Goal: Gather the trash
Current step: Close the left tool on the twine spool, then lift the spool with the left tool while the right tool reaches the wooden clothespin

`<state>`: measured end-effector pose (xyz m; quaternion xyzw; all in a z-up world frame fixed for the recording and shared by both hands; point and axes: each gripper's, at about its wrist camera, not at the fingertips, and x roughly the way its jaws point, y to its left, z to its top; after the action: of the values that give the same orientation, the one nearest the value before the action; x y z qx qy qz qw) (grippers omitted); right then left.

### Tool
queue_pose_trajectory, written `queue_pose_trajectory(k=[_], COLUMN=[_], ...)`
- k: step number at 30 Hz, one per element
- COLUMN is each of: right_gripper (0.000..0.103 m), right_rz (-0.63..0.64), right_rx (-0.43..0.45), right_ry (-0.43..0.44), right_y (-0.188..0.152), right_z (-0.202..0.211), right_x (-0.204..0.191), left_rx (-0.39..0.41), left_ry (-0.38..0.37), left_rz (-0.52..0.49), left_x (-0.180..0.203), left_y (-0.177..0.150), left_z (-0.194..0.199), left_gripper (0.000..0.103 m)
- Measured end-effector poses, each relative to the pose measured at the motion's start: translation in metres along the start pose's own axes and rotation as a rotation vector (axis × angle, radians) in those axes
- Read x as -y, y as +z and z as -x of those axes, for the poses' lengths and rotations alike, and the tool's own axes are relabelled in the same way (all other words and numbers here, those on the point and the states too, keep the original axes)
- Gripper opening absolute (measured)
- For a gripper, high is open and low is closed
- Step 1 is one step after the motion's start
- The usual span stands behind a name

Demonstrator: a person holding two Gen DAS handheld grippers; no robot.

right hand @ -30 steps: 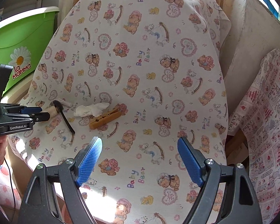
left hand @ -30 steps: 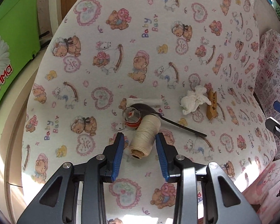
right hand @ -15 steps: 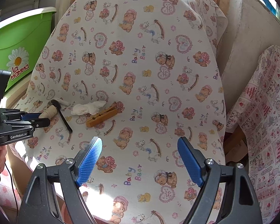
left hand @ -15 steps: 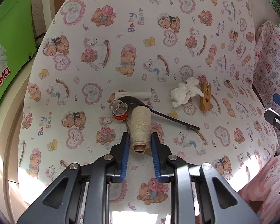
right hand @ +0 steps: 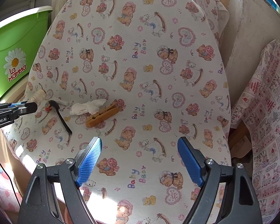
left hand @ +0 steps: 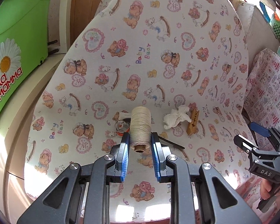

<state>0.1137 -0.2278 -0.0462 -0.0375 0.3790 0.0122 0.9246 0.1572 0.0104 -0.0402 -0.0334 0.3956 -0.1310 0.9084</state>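
Your left gripper (left hand: 140,141) has its jaws clamped on the thread spool (left hand: 140,126), gripped near its base so it lifts clear of the bench (left hand: 121,37). Your right gripper (right hand: 140,157) waits with jaws wide, well short of the crumpled tissue (right hand: 87,106) beside the clothespin (right hand: 101,116), presumably your next pickup.

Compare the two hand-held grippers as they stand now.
The left hand-held gripper is shut on the thread spool; the right hand-held gripper is open and holds nothing. The left is among the clutter; the right is over bare cloth, short of the clothespin. Both have blue pads.
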Motion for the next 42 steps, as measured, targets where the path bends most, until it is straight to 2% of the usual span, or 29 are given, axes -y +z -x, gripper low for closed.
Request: queue_pose_trajectory(k=[5, 9, 15, 20, 24, 27, 29, 34, 42], right_gripper=[0.085, 0.085, 0.082, 0.066, 0.058, 0.042, 0.024, 0.018, 0.016], right_rz=[-0.035, -0.075, -0.058, -0.063, -0.068, -0.059, -0.038, -0.066, -0.06], right_rx=[-0.053, -0.071, -0.05, -0.071, -0.096, -0.119, -0.115, -0.127, -0.162], right_ry=[0.045, 0.074, 0.072, 0.039, 0.035, 0.058, 0.068, 0.134, 0.243], right_y=[0.006, 0.015, 0.029, 0.031, 0.03, 0.029, 0.029, 0.024, 0.004], right_z=[-0.02, -0.035, -0.052, -0.071, -0.082, -0.089, -0.09, -0.085, -0.067], right_x=[-0.013, -0.025, -0.052, -0.065, -0.069, -0.073, -0.074, -0.062, -0.03], left_rx=[0.041, 0.044, 0.034, 0.032, 0.026, 0.021, 0.024, 0.033, 0.037], left_ry=[0.07, 0.085, 0.092, 0.086, 0.083, 0.071, 0.073, 0.069, 0.048], left_rz=[-0.04, -0.051, -0.034, 0.007, 0.035, 0.056, 0.059, 0.059, 0.062], left_x=[0.002, 0.003, -0.004, -0.012, -0.018, -0.021, -0.022, -0.02, -0.016], left_y=[0.0, 0.0, 0.0, 0.001, 0.002, 0.002, 0.003, 0.003, 0.003], left_z=[0.006, 0.004, 0.001, 0.003, 0.003, 0.002, 0.003, 0.007, 0.011], left_gripper=[0.021, 0.022, 0.022, 0.022, 0.022, 0.022, 0.022, 0.022, 0.022])
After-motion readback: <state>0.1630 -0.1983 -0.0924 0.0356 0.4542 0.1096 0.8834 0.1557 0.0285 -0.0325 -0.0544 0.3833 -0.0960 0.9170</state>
